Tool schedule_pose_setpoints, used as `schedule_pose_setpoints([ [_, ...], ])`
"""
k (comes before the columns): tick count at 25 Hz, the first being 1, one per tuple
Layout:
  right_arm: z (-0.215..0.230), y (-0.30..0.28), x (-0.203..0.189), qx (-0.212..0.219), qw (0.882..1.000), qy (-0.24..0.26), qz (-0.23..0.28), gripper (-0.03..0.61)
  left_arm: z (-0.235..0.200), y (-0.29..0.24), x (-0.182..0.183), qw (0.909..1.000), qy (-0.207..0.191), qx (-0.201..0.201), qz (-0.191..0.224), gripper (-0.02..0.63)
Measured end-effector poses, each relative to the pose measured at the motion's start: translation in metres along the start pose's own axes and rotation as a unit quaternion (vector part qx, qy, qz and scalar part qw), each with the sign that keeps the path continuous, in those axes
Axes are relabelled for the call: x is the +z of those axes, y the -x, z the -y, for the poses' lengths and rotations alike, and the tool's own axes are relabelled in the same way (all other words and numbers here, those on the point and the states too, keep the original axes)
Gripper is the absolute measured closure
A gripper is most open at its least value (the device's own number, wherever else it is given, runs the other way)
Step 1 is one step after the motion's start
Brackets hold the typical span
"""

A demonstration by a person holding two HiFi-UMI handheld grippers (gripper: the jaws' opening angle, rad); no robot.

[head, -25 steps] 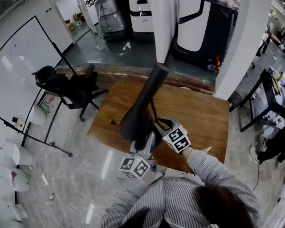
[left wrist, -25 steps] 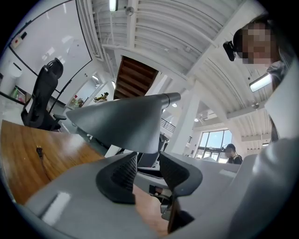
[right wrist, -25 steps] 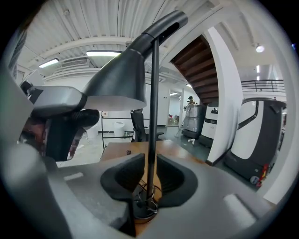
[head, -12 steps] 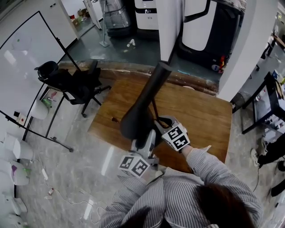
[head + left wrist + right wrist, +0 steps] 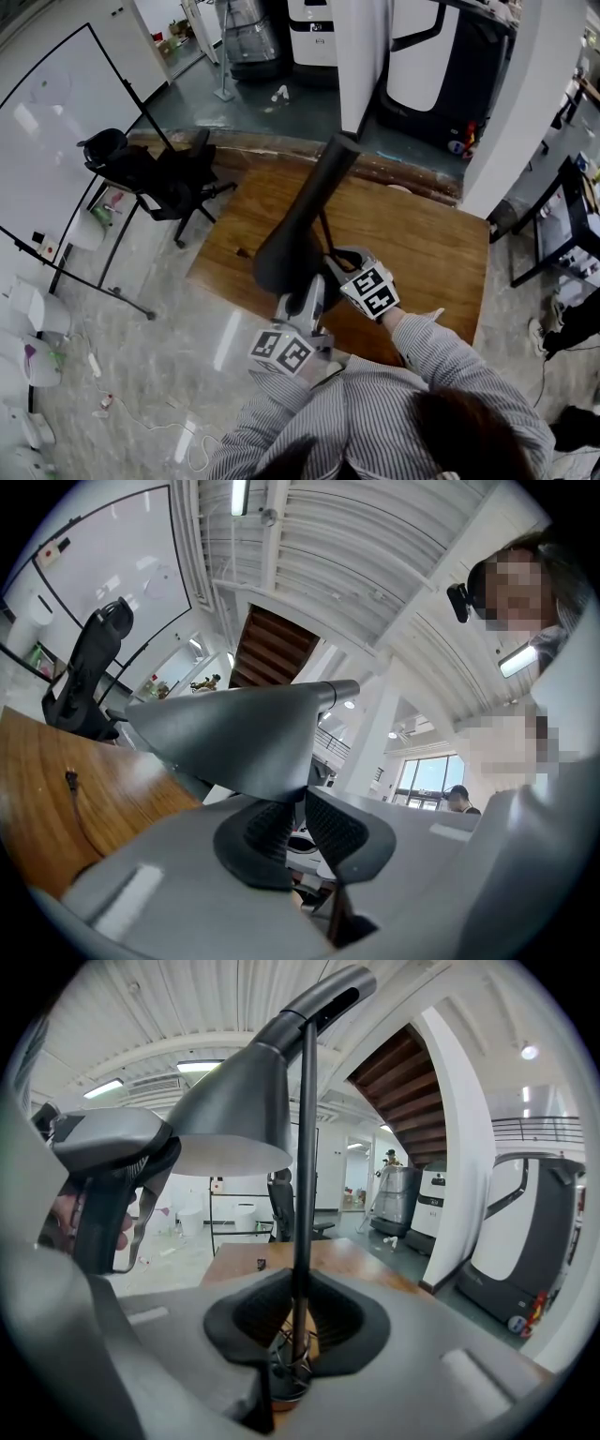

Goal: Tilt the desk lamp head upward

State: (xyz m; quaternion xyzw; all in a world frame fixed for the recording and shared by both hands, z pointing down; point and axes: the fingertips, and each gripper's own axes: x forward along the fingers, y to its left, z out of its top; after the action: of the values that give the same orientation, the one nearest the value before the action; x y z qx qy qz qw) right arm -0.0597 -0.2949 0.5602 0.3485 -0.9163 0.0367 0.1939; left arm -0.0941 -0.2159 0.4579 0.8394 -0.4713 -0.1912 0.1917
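Desk lamp head (image 5: 292, 239), a dark grey cone with a long narrow neck, is standing over the near part of the brown wooden table (image 5: 427, 234). Its wide mouth is facing down and towards us, and its neck is rising away at a slant. We are pinching the lower rim of the lamp head (image 5: 246, 738) with our left gripper (image 5: 293, 819), whose two ribbed black pads are closing on the thin edge of the shade. Our right gripper (image 5: 298, 1321) is clamping the thin black upright stem (image 5: 304, 1194) low down, with the jaws pressing on it from both sides. From the head view, the left gripper (image 5: 302, 298) is sitting just under the shade's mouth, and the right gripper (image 5: 337, 260) is reaching in beside it. Beyond the table's left edge a black office chair (image 5: 155, 178) is standing near a large whiteboard (image 5: 56, 122).
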Motion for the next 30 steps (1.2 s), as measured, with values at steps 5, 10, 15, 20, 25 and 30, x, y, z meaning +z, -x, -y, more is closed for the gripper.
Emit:
schedule_pose_setpoints([
  [5, 0.002, 0.0, 0.003, 0.0, 1.0, -0.004, 0.008, 0.529, 0.001, -0.001, 0.0, 0.9999, 0.008, -0.012, -0.007, 0.586],
  [10, 0.002, 0.0, 0.0, 0.008, 1.0, -0.015, 0.007, 0.531, 0.001, 0.005, 0.009, 0.9995, -0.027, -0.015, -0.012, 0.591],
  [15, 0.002, 0.0, 0.001, 0.003, 1.0, -0.013, 0.008, 0.531, -0.003, 0.014, 0.022, 0.9981, -0.057, -0.011, -0.019, 0.592],
  [20, -0.001, -0.001, 0.002, -0.001, 1.0, -0.013, 0.012, 0.531, -0.004, 0.023, 0.036, 0.9977, -0.065, -0.01, -0.014, 0.594],
  [25, 0.001, 0.0, 0.001, -0.004, 1.0, -0.017, 0.015, 0.531, -0.004, 0.031, 0.055, 0.9949, -0.1, -0.005, -0.013, 0.594],
  [30, 0.001, -0.001, 0.0, -0.005, 1.0, -0.019, 0.014, 0.531, -0.004, 0.036, 0.066, 0.9933, -0.114, 0.001, -0.018, 0.594],
])
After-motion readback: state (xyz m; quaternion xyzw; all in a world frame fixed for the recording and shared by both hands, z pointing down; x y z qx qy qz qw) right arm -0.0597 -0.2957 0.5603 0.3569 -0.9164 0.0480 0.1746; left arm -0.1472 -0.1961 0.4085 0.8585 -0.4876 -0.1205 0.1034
